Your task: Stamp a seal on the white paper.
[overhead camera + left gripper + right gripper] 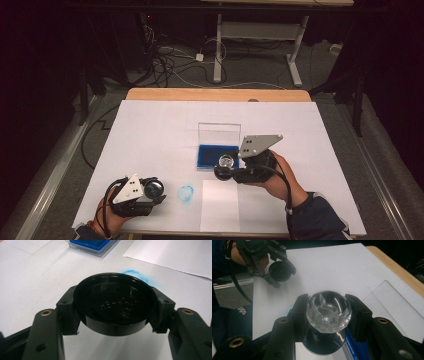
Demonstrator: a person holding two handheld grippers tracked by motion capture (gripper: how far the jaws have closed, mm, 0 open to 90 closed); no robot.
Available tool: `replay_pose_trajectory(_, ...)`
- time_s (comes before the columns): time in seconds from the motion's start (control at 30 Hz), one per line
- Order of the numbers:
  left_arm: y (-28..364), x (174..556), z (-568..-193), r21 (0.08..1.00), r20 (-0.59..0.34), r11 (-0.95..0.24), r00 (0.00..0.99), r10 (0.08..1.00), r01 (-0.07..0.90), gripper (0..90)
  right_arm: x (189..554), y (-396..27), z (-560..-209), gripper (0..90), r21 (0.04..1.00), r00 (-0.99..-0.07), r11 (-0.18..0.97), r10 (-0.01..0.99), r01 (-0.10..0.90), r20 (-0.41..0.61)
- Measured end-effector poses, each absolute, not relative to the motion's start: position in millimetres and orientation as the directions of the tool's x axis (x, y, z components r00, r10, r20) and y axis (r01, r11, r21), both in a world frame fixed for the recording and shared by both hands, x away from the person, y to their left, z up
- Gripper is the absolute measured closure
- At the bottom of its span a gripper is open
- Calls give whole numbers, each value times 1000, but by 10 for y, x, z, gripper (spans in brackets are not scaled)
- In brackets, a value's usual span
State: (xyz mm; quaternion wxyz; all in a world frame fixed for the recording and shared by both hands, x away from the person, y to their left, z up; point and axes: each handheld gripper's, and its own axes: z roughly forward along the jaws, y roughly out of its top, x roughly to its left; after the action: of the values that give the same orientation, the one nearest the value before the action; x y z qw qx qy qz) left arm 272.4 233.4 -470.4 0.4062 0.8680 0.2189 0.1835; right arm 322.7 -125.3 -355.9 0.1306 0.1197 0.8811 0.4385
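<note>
My left gripper [151,190] rests low at the table's near left, shut on a round black cap [113,305] whose hollow inside faces its camera. The same cap [279,270] appears far off in the right gripper view. My right gripper [225,167] hovers at the near edge of a blue ink pad [216,155] and is shut on a stamp's clear faceted knob [328,310]. Under the knob sits the stamp's black round base [324,343]. The pad's clear lid [219,132] stands upright behind it.
A blue ink smudge [186,194] marks the big white table cover between my hands. A smaller white sheet [220,205] lies near the front edge. The wooden table edge [215,94] shows at the back, with cables and a desk frame on the floor beyond.
</note>
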Motion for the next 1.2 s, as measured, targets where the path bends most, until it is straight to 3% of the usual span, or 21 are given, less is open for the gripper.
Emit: replay_pose_trajectory(1.2,2263,2694,-4682,776,158,-593,844,513,215,360,2884,-1138,-4414,572,750,-950,643,305,155,-64)
